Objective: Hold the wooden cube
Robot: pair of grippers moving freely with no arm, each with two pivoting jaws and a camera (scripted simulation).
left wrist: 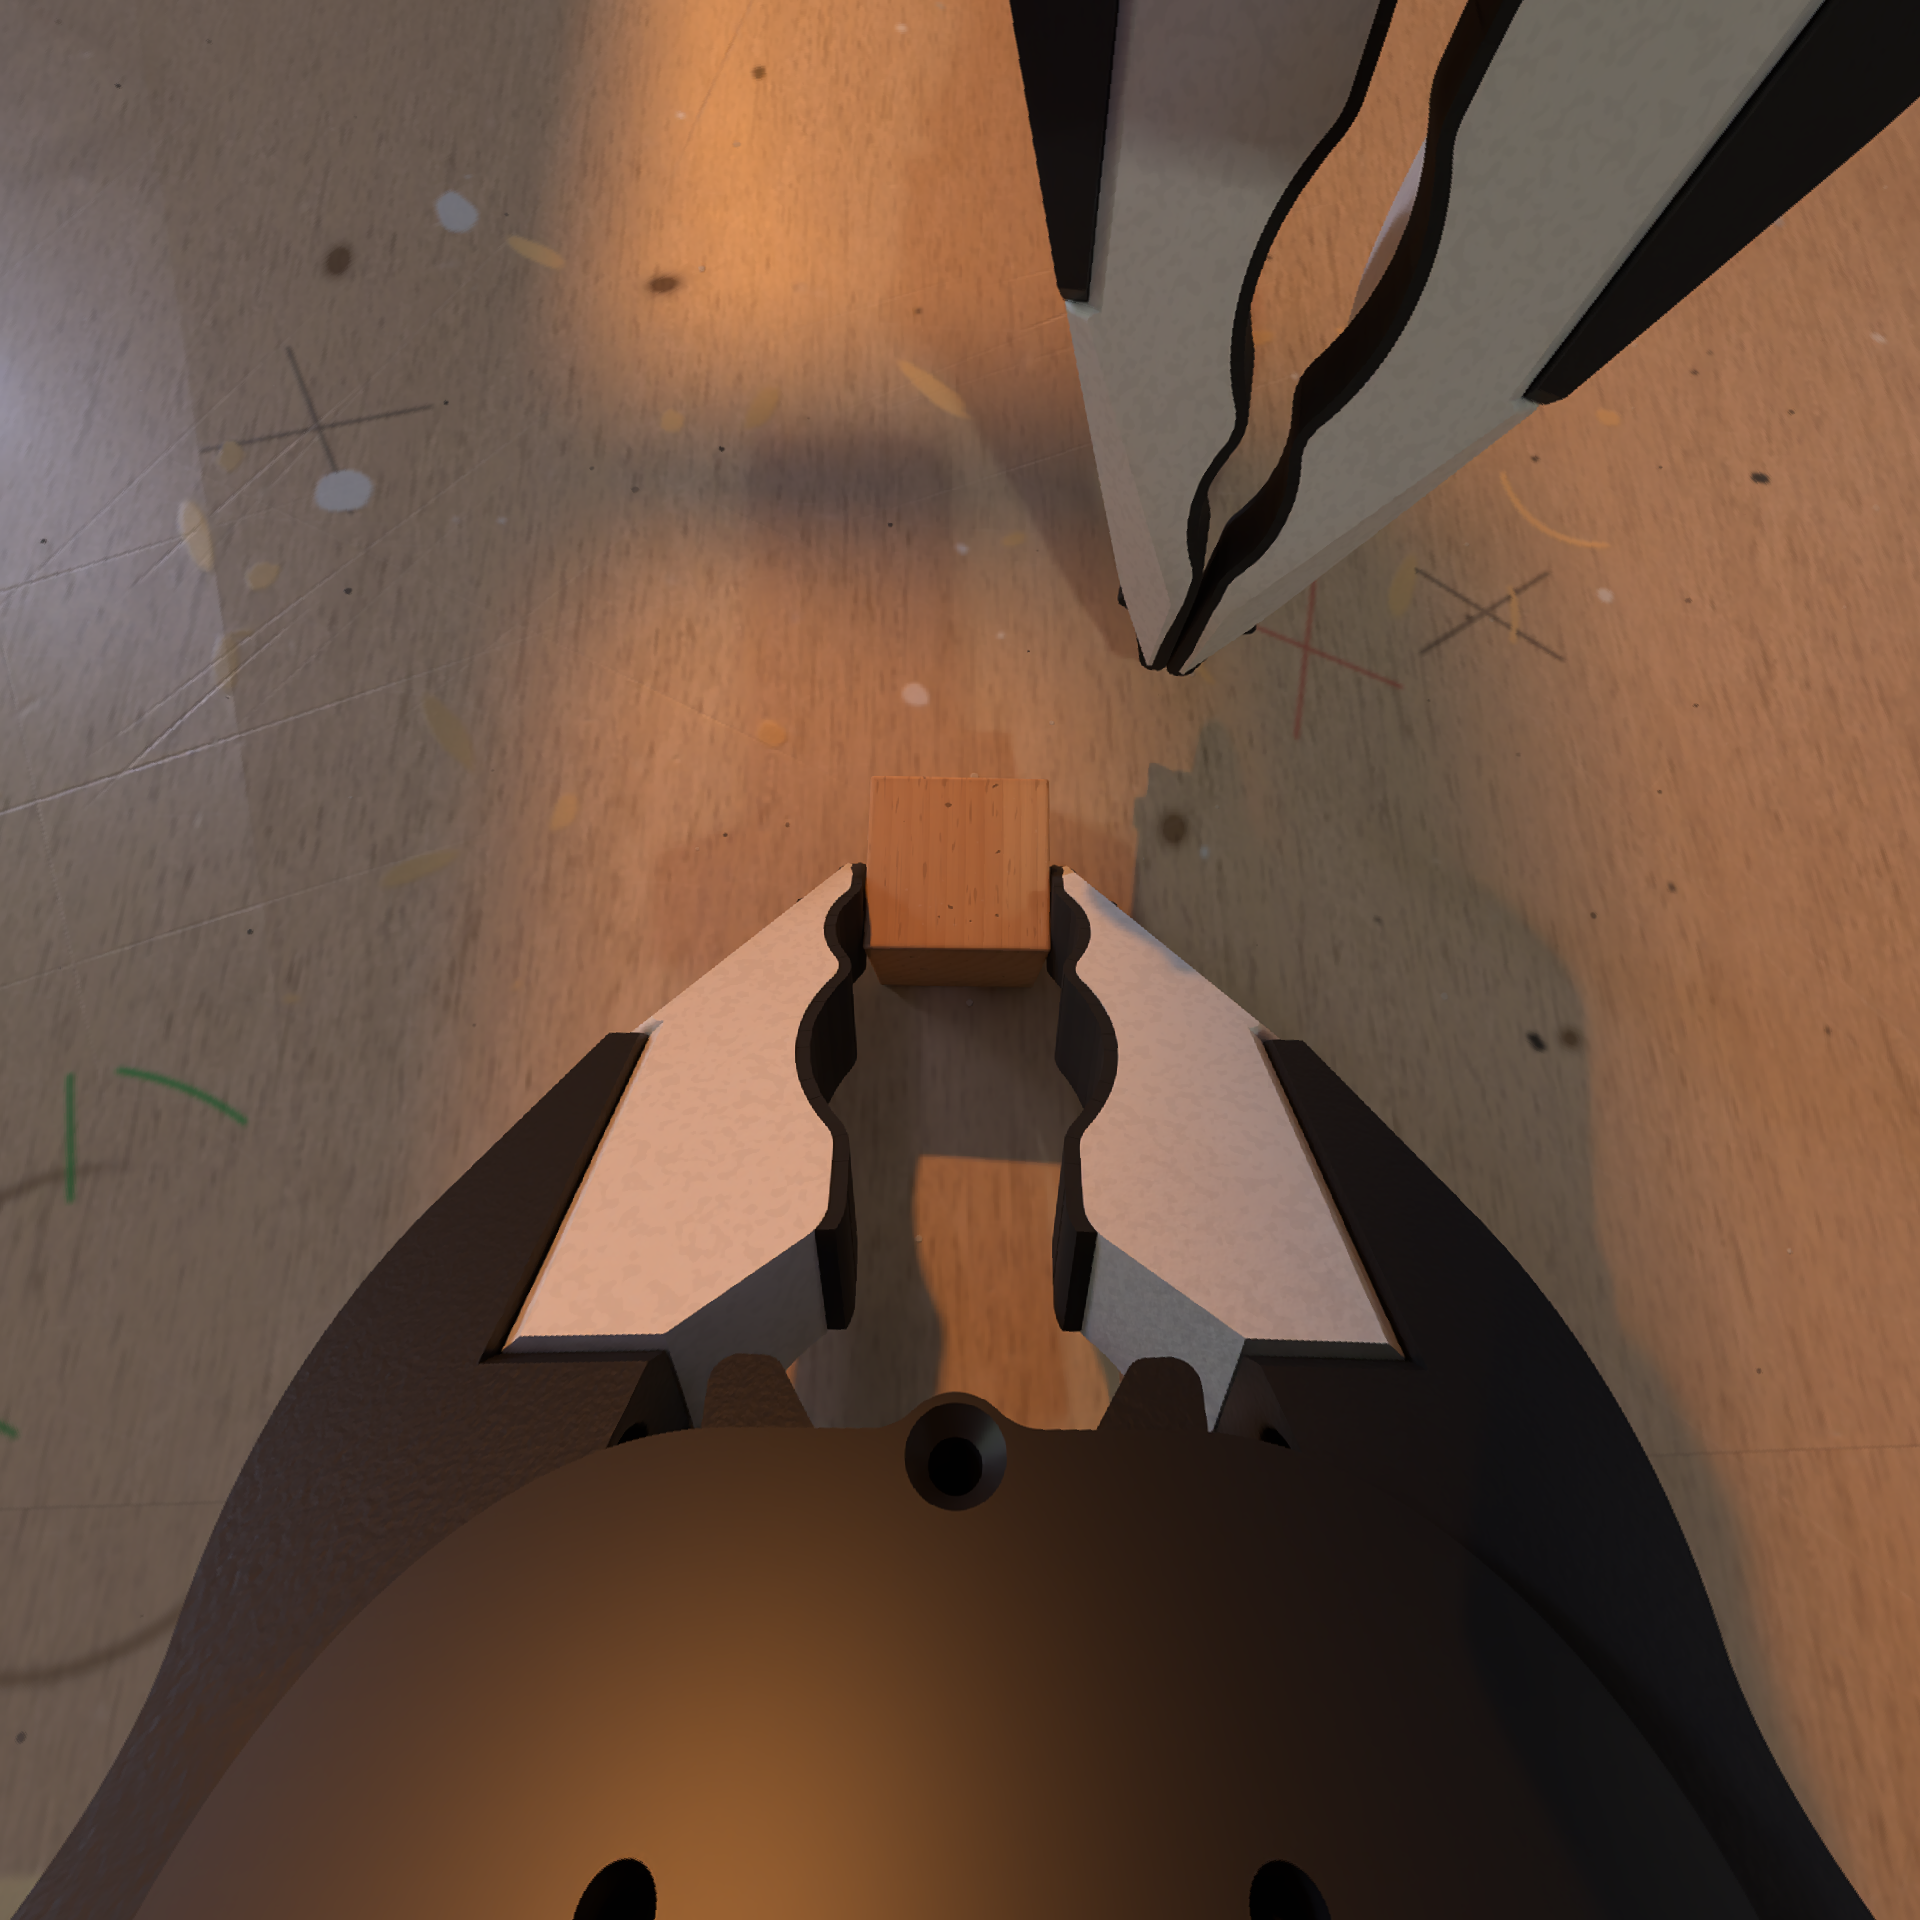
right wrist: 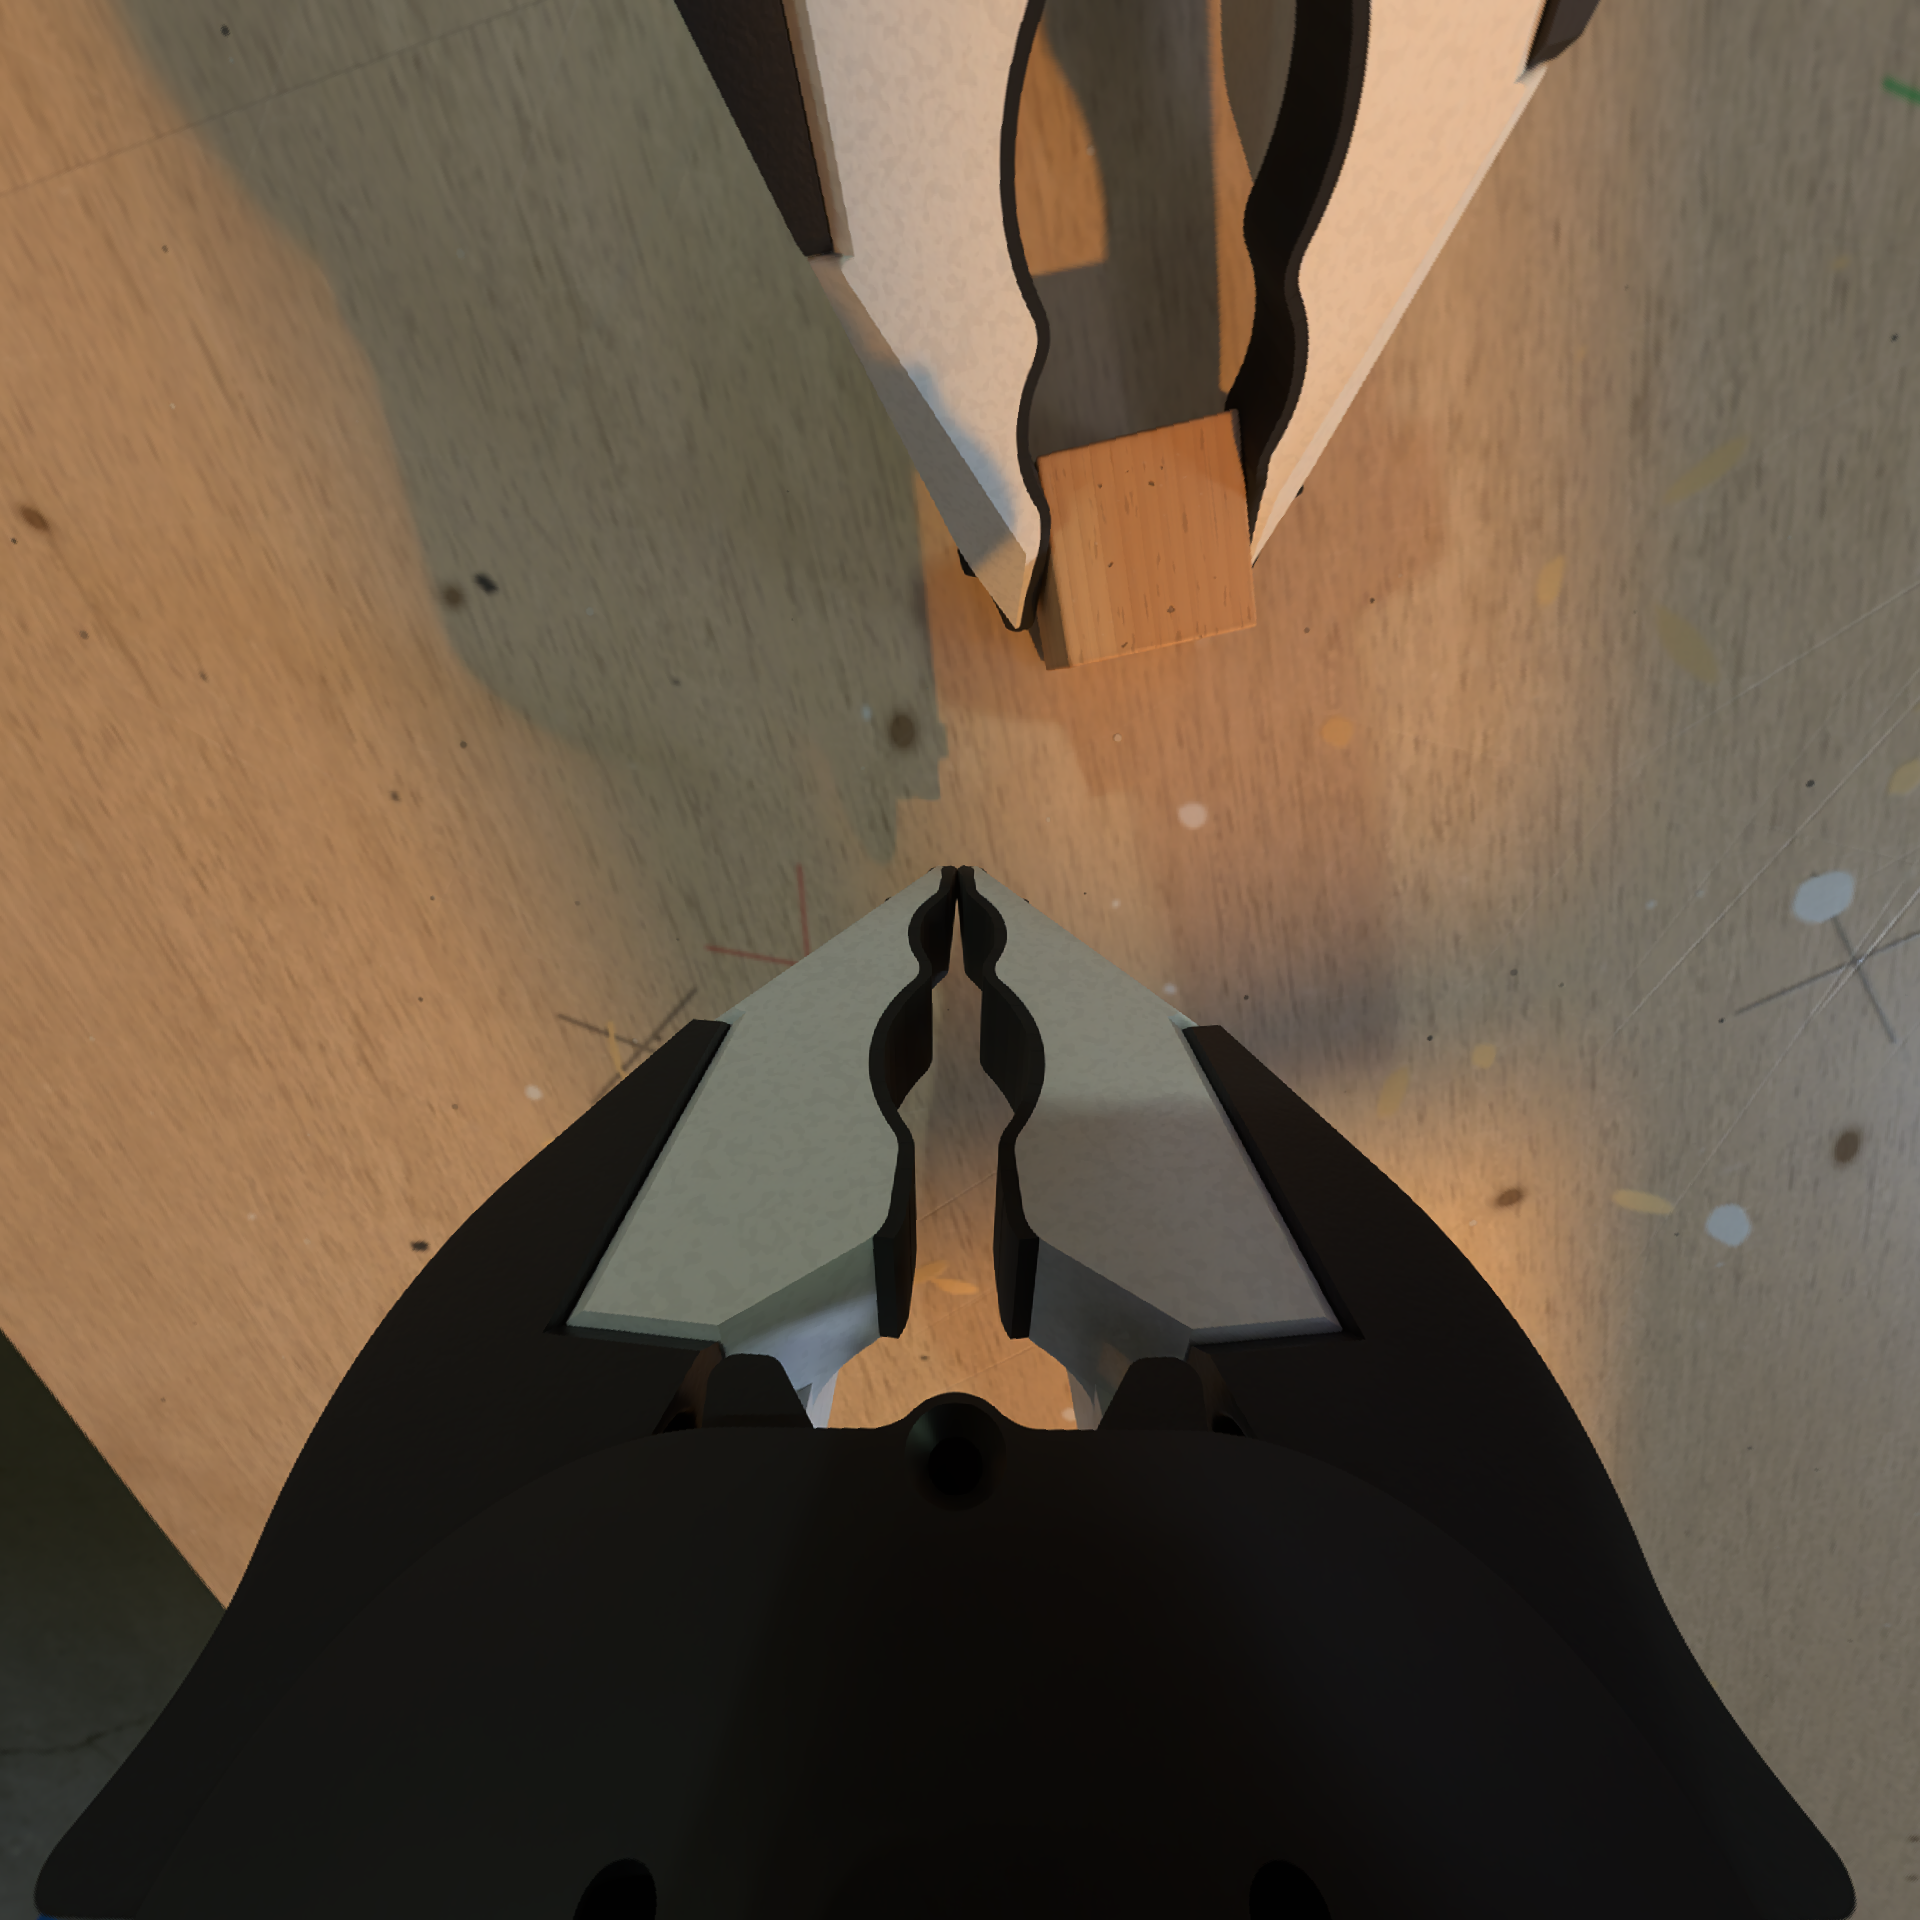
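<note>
Wooden cube (left wrist: 958,878) sits clamped between left hand-held gripper (left wrist: 956,883) tips above the desk (left wrist: 416,727). Only the right wrist view shows the cube's far face; right hand-held gripper (right wrist: 957,875) tips are together, empty.

The small light-brown wooden cube (left wrist: 957,878) sits between the fingertips of the left gripper (left wrist: 957,914), over the scratched wooden tabletop (left wrist: 520,675). The right gripper (left wrist: 1172,663) is ahead, to its right.

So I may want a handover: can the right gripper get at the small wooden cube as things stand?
Probably not yet: the right gripper is shut, and the left gripper already clamps the small wooden cube on both sides.
</note>
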